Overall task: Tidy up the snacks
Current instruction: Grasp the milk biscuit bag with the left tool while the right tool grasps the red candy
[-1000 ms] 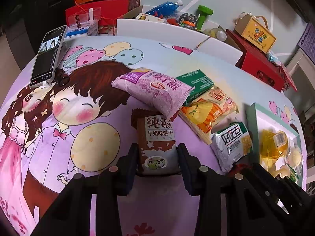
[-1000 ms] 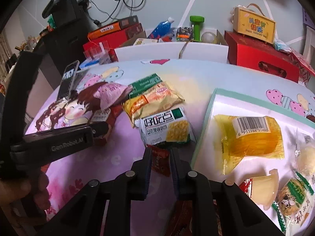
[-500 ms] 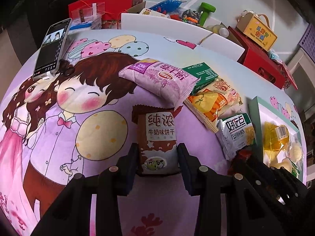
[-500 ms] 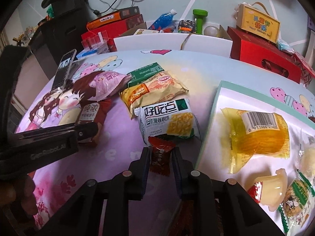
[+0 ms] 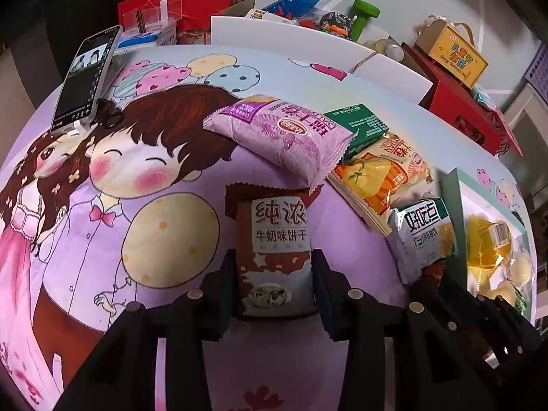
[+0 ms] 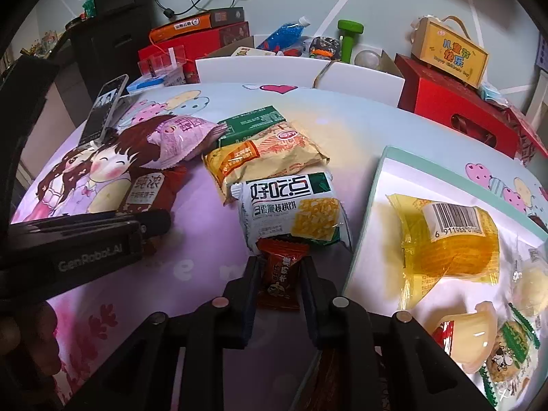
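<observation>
My left gripper [image 5: 274, 267] is shut on the lower end of a brown milk-biscuit packet [image 5: 279, 236] that lies on the cartoon tablecloth. Just right of it, my right gripper [image 6: 279, 267] has its jaws closing, and the pads press on a small red-brown candy packet [image 6: 282, 251]. Ahead of the candy lies a white-and-green cake packet [image 6: 291, 209]. Behind that are an orange-yellow packet [image 6: 263, 161], a green packet [image 6: 250, 123] and a purple packet [image 5: 284, 133]. A white tray with a teal rim [image 6: 383, 178] sits to the right, holding a yellow jelly packet [image 6: 448, 236].
The tray also holds a jelly cup [image 6: 469, 335] and a few small wrapped snacks. A phone [image 5: 85, 75] leans at the table's far left. Red boxes [image 6: 455, 113], a yellow carton [image 6: 448, 54] and white panels [image 6: 267, 72] crowd the far edge. A hand [image 6: 20, 335] holds the left gripper.
The candy packet now shows more fully between the right fingers, and that view has tilted a little. The left gripper keeps the same hold on the brown packet.
</observation>
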